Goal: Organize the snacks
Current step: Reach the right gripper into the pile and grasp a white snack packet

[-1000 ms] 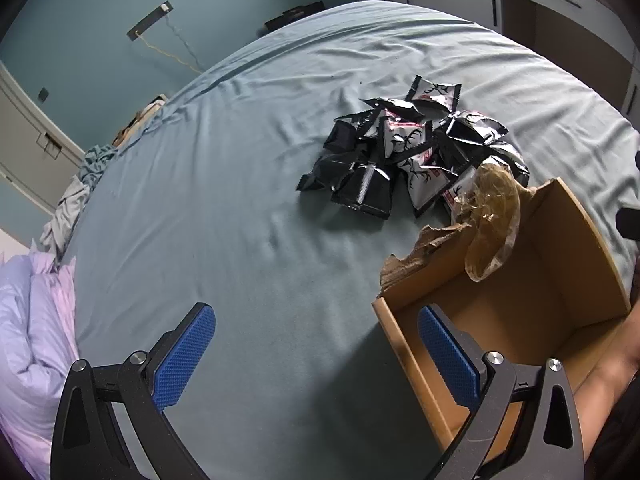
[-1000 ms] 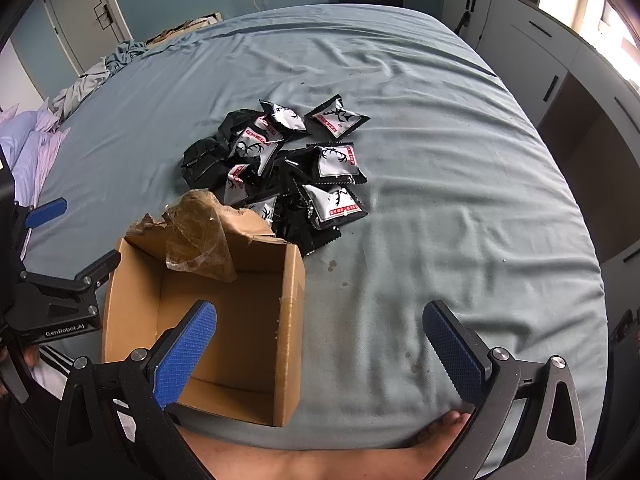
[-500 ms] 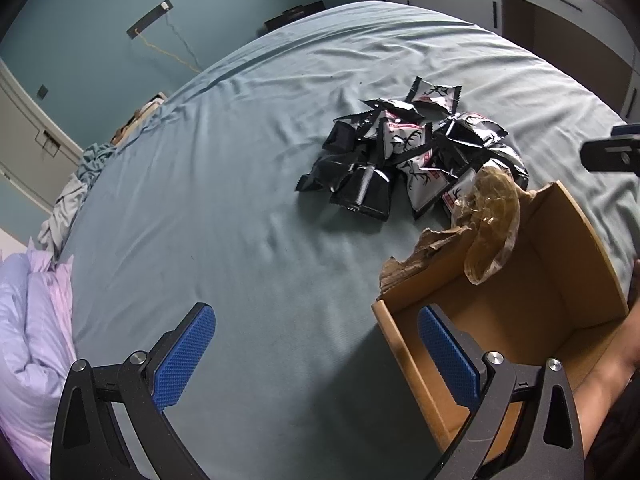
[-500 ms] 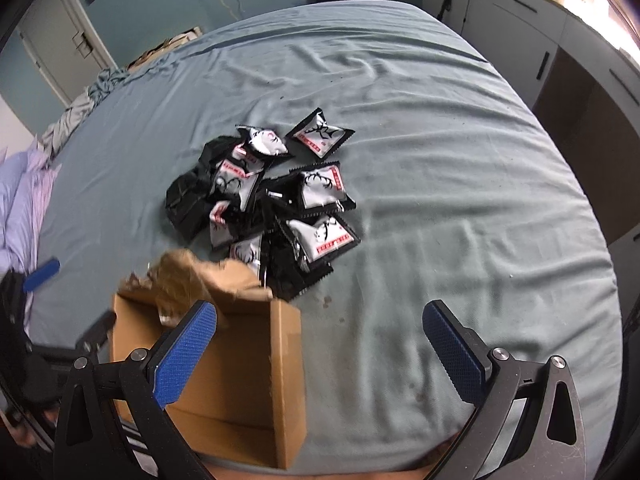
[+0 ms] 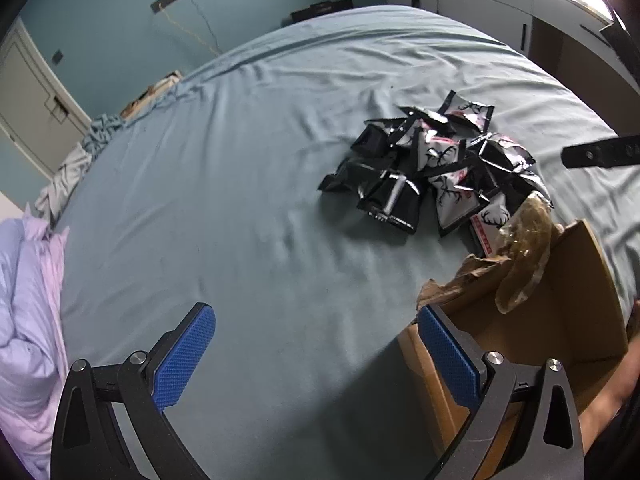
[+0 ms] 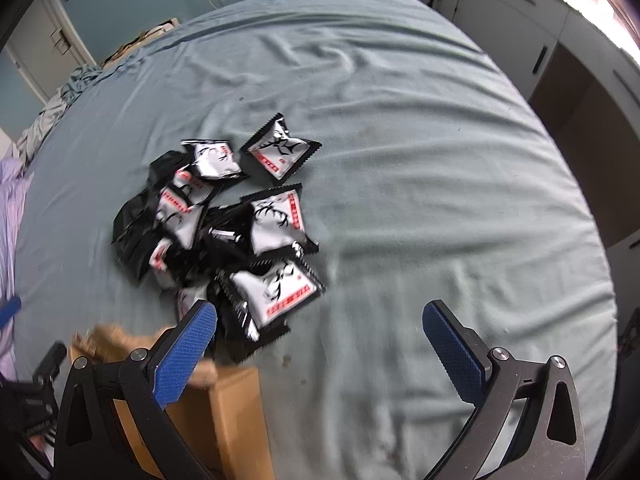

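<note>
My right claw [image 6: 320,344] hangs spread over the packets [image 6: 276,292] mid-bed; slippery overlap may make me pinch two.

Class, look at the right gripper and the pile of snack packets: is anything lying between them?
Nothing visible does. The right gripper is open above bare bedsheet, and the nearest snack packet lies just ahead of its left finger. The cardboard box sits below and beside that finger, not in the path.
</note>
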Demonstrator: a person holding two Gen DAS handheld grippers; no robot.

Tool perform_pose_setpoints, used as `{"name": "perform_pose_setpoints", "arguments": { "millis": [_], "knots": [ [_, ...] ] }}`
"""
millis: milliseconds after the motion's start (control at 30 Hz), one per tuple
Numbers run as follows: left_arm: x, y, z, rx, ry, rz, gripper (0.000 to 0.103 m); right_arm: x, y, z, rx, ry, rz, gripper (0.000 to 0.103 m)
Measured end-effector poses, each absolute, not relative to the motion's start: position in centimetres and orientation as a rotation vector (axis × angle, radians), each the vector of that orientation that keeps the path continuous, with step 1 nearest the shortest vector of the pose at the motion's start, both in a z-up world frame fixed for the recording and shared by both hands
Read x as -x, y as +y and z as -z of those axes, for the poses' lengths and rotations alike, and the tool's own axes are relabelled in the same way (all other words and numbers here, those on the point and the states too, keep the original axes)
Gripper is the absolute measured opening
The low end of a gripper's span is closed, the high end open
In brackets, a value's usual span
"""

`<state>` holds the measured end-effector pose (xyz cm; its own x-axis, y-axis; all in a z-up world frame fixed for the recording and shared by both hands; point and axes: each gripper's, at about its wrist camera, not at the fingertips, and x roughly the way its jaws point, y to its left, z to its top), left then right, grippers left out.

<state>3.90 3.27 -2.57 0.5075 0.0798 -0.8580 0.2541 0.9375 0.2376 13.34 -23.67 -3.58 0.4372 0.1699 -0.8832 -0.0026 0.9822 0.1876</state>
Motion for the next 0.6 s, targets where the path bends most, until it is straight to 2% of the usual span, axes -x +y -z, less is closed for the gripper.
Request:
{"name": "perform_pose_setpoints", "arguments": {
  "millis": [333, 467, 567, 600],
  "knots": [
    [-4.7, 4.3, 3.2, -0.301, 1.067, 0.105, 0.103, -19.7, -21.4, 9.5, -0.235, 1.267, -0.210, 0.103],
    [-4.9, 4.4, 3.2, -0.293, 1.060, 0.105, 0.103, -20.9, -20.9, 11.1, -0.224, 1.288, -0.159, 0.097],
    [-4.9, 4.5, 2.9, -0.277, 1.045, 0.112, 0.103, -21.0, -20.1, 10.3, -0.124, 1.247, -0.116, 0.057],
    [-4.9, 4.5, 2.8, -0.271, 1.040, 0.115, 0.103, -21.0, -20.1, 10.0, -0.122, 1.238, -0.125, 0.049]
  ]
}}
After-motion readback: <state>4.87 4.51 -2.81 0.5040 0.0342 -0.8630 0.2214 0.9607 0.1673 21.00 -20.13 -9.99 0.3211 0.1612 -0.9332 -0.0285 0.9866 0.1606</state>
